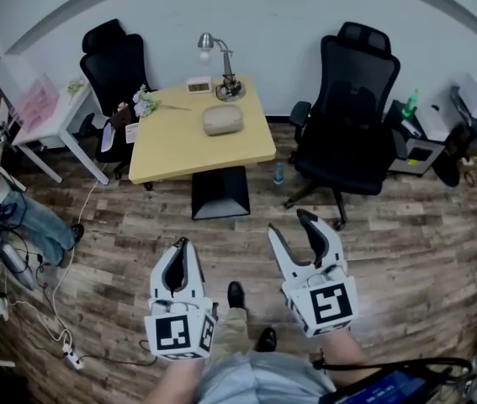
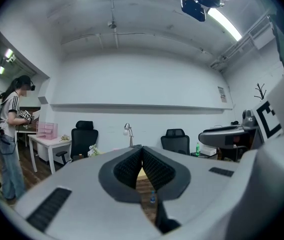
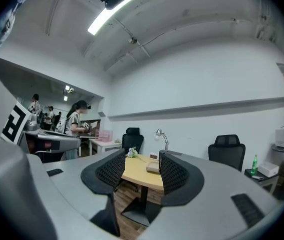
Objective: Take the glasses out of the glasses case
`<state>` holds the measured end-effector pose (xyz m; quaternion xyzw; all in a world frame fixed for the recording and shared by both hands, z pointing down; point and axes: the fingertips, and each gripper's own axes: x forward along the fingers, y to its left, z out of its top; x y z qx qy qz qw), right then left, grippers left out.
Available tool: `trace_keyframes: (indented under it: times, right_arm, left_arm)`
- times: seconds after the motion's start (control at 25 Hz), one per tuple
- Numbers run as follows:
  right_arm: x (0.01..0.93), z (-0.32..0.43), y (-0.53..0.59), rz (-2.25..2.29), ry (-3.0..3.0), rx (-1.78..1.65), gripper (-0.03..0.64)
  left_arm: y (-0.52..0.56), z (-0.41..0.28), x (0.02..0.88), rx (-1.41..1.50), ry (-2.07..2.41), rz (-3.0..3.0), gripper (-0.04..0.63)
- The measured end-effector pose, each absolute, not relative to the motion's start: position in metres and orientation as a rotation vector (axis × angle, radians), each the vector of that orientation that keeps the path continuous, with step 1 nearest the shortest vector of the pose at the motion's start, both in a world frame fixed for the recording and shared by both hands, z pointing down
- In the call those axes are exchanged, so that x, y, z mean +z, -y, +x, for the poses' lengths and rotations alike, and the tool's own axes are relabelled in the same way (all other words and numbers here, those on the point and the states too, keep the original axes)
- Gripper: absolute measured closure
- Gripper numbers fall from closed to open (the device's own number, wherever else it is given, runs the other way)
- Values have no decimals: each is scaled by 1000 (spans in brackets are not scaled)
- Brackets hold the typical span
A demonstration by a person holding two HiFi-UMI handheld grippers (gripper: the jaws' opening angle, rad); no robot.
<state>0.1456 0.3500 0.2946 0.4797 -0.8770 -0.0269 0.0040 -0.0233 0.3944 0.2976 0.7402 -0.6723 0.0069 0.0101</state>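
A beige glasses case [image 1: 223, 119] lies shut on the far half of a light wooden table [image 1: 179, 146], well ahead of both grippers. In the right gripper view the glasses case [image 3: 153, 168] shows small between the jaws, far off. My left gripper [image 1: 182, 244] hangs over the wooden floor with its jaws pressed together and nothing in them; the left gripper [image 2: 142, 149] shows the same in its own view. Beside it my right gripper [image 1: 291, 223] stands open and empty, and the right gripper [image 3: 140, 156] points level at the table. No glasses are visible.
A desk lamp [image 1: 221, 66], a small clock [image 1: 198, 84] and flowers [image 1: 145, 101] sit at the table's far edge. Black office chairs [image 1: 352, 116] [image 1: 116, 74] flank the table. A bottle [image 1: 278, 173] stands on the floor. A person [image 1: 2, 200] and cables are at left.
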Motion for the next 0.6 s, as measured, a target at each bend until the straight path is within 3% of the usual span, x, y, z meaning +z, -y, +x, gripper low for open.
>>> trace_keyframes:
  times: [0.6]
  right_arm:
    - [294, 76, -205, 1516, 2728, -87, 400]
  left_arm:
    - [-242, -96, 306, 10, 2056, 2313, 589]
